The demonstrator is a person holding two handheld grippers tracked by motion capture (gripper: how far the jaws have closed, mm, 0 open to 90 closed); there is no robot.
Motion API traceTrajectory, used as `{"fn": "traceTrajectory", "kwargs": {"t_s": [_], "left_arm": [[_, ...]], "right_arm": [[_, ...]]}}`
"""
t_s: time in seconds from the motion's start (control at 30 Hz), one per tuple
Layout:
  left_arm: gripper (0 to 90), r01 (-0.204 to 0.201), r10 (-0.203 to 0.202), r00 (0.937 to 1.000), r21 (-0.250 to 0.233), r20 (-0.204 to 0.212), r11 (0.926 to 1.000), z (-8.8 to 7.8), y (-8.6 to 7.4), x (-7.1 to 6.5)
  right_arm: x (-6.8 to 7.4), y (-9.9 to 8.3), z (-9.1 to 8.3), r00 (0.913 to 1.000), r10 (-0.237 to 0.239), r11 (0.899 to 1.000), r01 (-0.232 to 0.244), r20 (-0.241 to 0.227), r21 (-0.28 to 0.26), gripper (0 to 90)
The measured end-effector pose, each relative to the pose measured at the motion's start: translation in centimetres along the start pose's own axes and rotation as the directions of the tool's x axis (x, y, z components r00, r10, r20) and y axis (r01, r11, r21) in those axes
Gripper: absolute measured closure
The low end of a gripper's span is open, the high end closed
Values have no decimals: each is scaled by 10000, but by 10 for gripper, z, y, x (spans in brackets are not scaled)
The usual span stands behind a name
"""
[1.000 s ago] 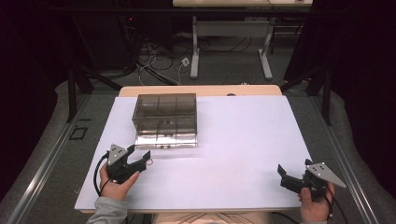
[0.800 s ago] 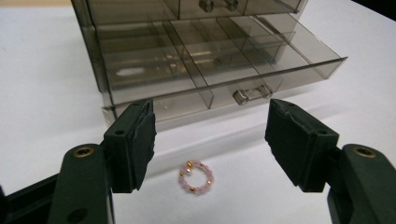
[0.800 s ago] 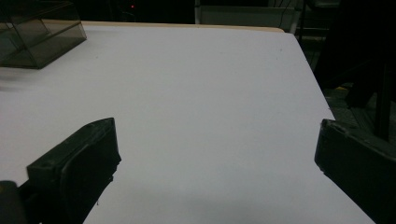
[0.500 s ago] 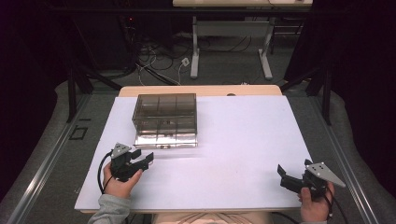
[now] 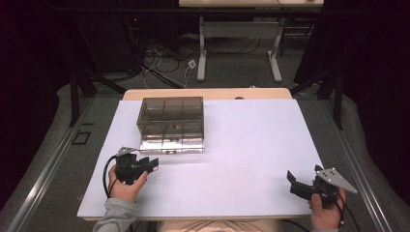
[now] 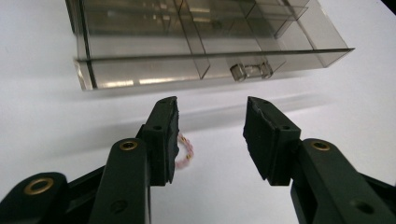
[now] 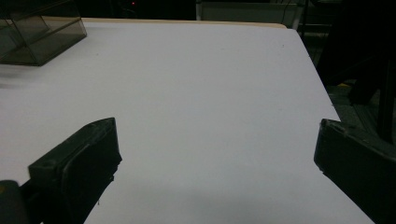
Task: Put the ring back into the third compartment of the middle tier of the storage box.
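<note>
A dark room surrounds the white desk [image 5: 251, 145]. The small pink band [image 6: 184, 150] lies near the desk's left front corner, just before the smoky box [image 5: 170, 123], between the jaws of the left gripper [image 6: 211, 119], which have just been closing but do not press it. The right gripper [image 5: 296, 183] waits wide open, well apart.

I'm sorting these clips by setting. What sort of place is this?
Probably a lab or workshop set up for recording, not a home: a white table bearing a clear compartment box, cables on the floor behind, desk legs and dark surroundings.
</note>
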State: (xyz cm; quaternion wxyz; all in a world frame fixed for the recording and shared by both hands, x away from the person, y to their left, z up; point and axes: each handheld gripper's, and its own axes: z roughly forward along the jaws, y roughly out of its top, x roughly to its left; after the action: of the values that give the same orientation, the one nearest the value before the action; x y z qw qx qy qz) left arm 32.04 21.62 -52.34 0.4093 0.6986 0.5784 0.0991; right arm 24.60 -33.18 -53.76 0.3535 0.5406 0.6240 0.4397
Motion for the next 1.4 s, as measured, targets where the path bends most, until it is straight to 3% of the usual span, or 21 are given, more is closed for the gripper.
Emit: {"fn": "traceTrajectory", "kwargs": {"t_s": [0.23, 0.53, 1.27, 1.3, 1.33, 1.4], "left_arm": [[590, 77, -73, 9999, 591, -70, 9982, 7, 1, -2], [634, 43, -12, 9993, 838, -373, 9965, 16, 1, -5], [713, 65, 22, 9982, 1449, -599, 9894, 28, 1, -2], [720, 93, -10, 9983, 1410, -584, 9900, 30, 1, -2], [725, 93, -10, 9983, 1410, -584, 9900, 30, 1, -2], [737, 65, 43, 9977, 1575, -682, 9875, 32, 1, -3]], "right_arm": [[0, 0, 0, 10000, 33, 10000, -33, -36, 47, 3], [0, 0, 0, 10000, 22, 10000, -22, -37, 51, 8], [0, 0, 1, 9999, 58, 9999, -57, -102, 107, 18], [0, -1, 3, 10000, 85, 9998, -84, 15, -184, 18], [0, -1, 1, 10000, 31, 9999, -31, 15, 108, 18], [0, -1, 2, 10000, 25, 10000, -25, -16, 50, 19]]}}
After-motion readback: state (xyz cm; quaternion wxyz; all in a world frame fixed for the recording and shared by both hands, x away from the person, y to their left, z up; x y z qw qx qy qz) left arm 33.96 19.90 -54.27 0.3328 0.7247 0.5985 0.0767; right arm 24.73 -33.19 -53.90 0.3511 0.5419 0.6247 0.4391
